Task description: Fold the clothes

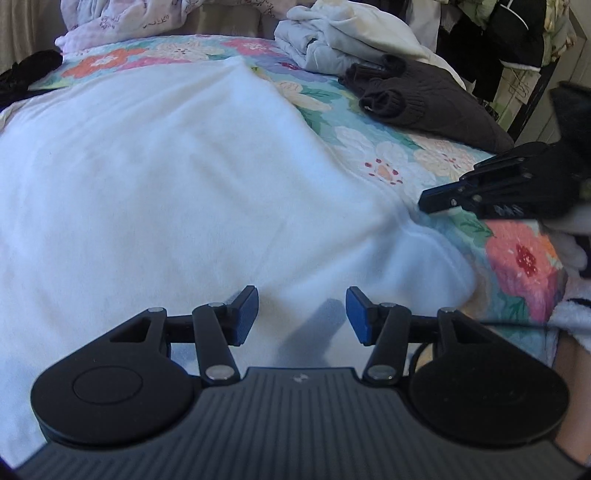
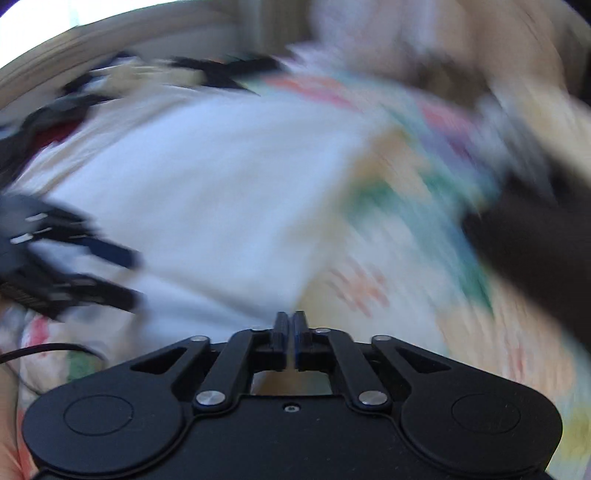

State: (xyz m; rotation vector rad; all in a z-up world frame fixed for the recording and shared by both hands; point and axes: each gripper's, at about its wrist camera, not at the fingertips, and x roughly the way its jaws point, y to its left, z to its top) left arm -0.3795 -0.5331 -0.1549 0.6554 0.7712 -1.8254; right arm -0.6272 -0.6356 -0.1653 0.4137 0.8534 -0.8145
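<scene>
A white garment (image 1: 166, 177) lies spread flat on the floral bedspread (image 1: 399, 158). My left gripper (image 1: 302, 310) hovers just over the garment's near part, open, with nothing between its blue pads (image 1: 245, 314). My right gripper (image 1: 424, 201) comes in from the right, its tip beside the garment's right edge over the bedspread. In the blurred right wrist view the right gripper (image 2: 291, 321) is shut, with no cloth showing between its jaws, at the white garment's (image 2: 207, 184) near corner. The left gripper (image 2: 133, 278) shows there at the left, open.
A dark brown knitted sweater (image 1: 424, 103) lies folded at the bed's right side, with a heap of pale clothes (image 1: 340, 37) behind it. A lilac-patterned cloth (image 1: 122, 18) is at the back, dark clothing (image 1: 26, 74) at the far left, hanging clothes (image 1: 517, 40) at the right.
</scene>
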